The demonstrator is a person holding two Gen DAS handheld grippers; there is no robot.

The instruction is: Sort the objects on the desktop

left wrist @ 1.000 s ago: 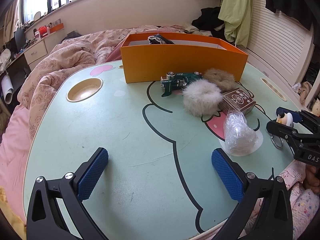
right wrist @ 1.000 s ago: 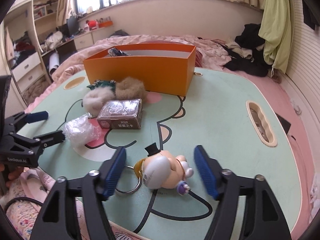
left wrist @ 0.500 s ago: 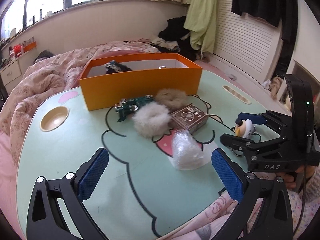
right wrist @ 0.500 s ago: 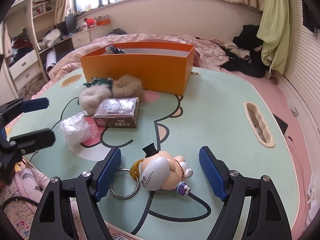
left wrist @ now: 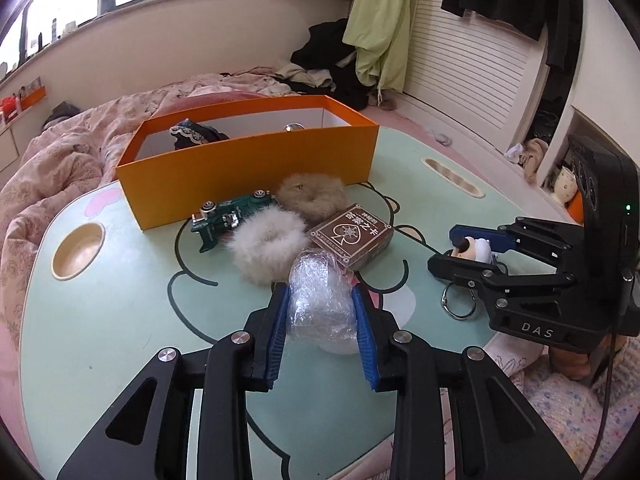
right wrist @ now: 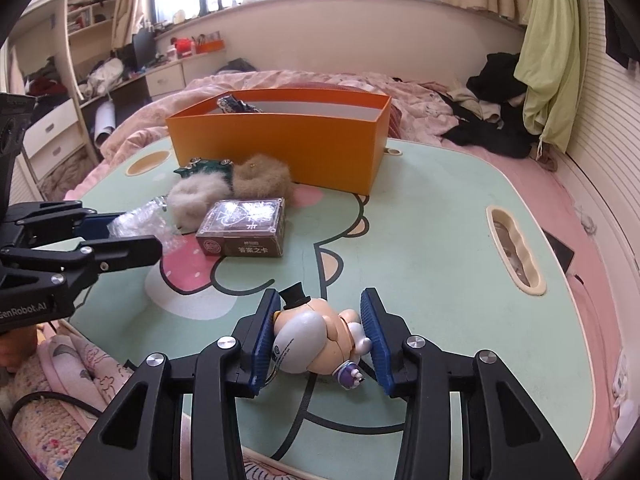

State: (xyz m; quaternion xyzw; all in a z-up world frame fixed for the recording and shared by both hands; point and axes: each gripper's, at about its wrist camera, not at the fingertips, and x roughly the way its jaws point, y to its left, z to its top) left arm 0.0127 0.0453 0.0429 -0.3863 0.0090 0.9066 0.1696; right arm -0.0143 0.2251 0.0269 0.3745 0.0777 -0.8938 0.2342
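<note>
mint-green cartoon-print table holds most items outside the open orange cardboard box, so sorting has barely started. left gripper clamps the crinkled clear plastic bundle and right gripper closes around the round duck figurine keychain, both on the table.
</note>
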